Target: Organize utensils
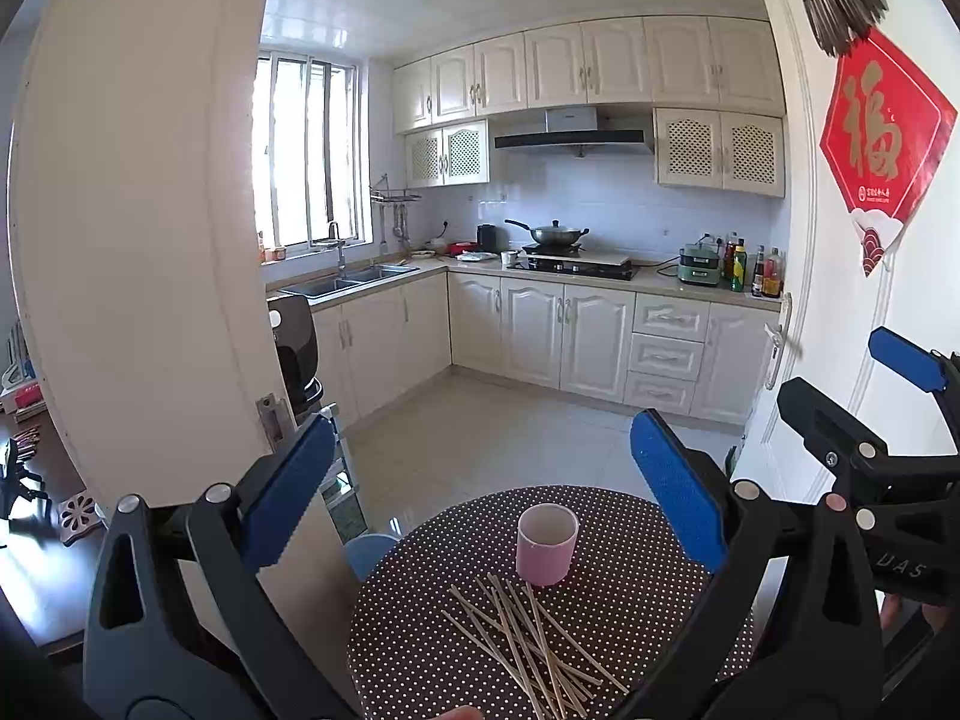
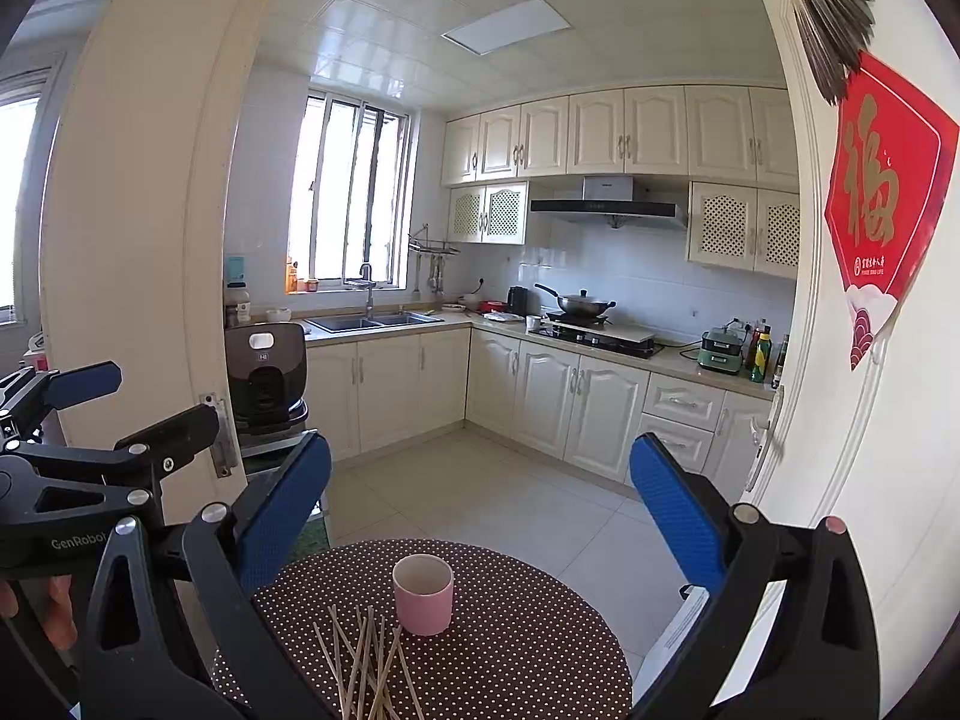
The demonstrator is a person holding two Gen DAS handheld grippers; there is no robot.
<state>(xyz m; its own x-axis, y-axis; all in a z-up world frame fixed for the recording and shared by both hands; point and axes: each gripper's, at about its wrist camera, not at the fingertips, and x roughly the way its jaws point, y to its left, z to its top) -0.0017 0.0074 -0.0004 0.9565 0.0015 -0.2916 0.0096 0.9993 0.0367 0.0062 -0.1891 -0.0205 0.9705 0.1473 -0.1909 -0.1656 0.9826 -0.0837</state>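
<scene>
I hold both tools up above the round dotted table (image 1: 630, 546), looking over it into the kitchen, and nothing on it has been picked up yet. The wooden sticks (image 1: 528, 636) lie crossed in a loose heap towards the near edge of the table, some fanned over others. The pink cup (image 1: 546, 543) stands upright just beyond them, nearer the middle, its mouth open to the ceiling; from the right wrist view the pink cup (image 2: 423, 594) looks hollow and unfilled, with the wooden sticks (image 2: 366, 660) fanned at its near left. I judge the cup is set there to take the sticks standing on end (a heap that tangled will likely have to come apart a few at a time).

My left gripper (image 1: 486, 498) has its jaws spread wide, the blue pads far apart, holding and touching nothing. My right gripper (image 2: 480, 498) is the same: jaws wide, clear of cup and sticks alike. Each tool shows at the side of the other's view, so they hang close together, side by side.
</scene>
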